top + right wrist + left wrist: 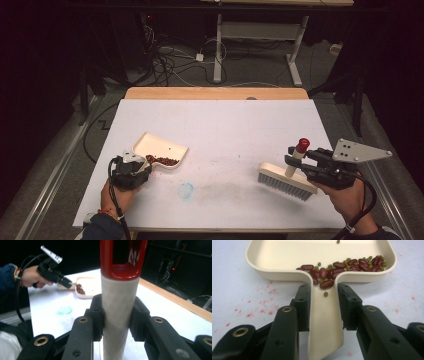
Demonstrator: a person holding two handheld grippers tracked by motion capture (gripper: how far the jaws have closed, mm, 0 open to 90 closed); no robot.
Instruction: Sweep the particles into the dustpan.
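Desk [225, 120] under white cover, wooden strip along the far edge. A small teal smudge [186, 190] near the front, between the two hands, w/ a faint grey smear beside it. Nothing stands between dustpan and brush, just open white surface. Dark floor w/ cables beyond.

Left tool [141, 166] clenched on the dustpan [162, 148] handle; in the left gripper view both pads press the cream handle's sides, handle running straight back between the jaws. Pan sits front-left on the desk, wide mouth pointing away from the hand toward desk centre, long axis along the tool. Red beans [342, 267] plus small green ones piled at the pan's rear wall, right by the handle neck, one red bean and a green one spilling into the handle channel.

Right tool [296, 161] grasping the brush [287, 181] by its handle, cream shaft w/ red loop end [302, 145]. Shaft stands about upright, tilted slightly, crosswise to the jaws. Brush head is front-right, bristles down at the desk, long axis running left-right w/ a slant toward the front. Brush well apart from dustpan.
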